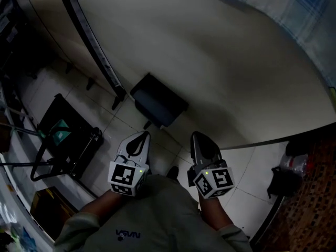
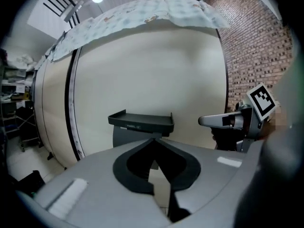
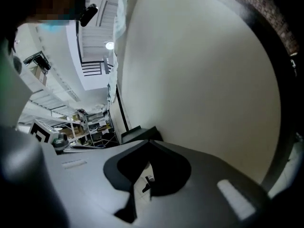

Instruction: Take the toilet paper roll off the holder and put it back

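Though both pairs of jaws are closed tight on nothing, the left gripper [image 2: 153, 140] and right gripper [image 3: 149, 145] point side by side at the work. Just ahead of the jaws, the dark holder [image 2: 141, 120] juts from the cream wall [image 2: 152, 65], its top tray bare. No toilet paper roll shows in any view, so removal and return both seem still to do.

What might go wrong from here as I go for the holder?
Both the left gripper and right gripper are shut and empty; reaching in like this would likely bump the holder instead of gripping. No roll shows from here, so aiming is guesswork. The grippers sit close together and may collide.
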Tool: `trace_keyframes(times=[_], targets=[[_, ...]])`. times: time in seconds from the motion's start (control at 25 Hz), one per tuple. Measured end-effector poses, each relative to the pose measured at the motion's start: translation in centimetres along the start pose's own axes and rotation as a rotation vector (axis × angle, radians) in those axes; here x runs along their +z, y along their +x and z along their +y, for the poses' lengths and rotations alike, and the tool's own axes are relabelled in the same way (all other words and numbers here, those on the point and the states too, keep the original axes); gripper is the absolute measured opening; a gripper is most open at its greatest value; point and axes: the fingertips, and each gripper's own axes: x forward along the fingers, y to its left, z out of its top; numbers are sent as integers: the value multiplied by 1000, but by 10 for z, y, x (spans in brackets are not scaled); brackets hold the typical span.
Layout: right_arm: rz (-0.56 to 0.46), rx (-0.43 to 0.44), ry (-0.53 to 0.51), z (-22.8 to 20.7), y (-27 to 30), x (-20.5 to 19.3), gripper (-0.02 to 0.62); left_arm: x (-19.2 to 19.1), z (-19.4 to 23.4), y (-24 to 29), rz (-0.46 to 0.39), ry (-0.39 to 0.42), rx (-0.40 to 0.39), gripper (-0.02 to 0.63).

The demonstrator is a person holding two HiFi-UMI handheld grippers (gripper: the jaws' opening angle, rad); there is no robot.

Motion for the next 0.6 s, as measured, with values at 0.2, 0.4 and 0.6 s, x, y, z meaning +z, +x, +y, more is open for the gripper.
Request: trace_keyframes(times=[0.2,0.4,0.6], targets=[[-48,26,-78,5,-18,20,0,33,-12,-26,-70,11,76,8],[-63,33,-162,19,-27,32,0,41,-10,-53,-122,-3,129,8],[-102,15,-201,41,-40,41,0,39,-11,-78,-150,-9,133,8]])
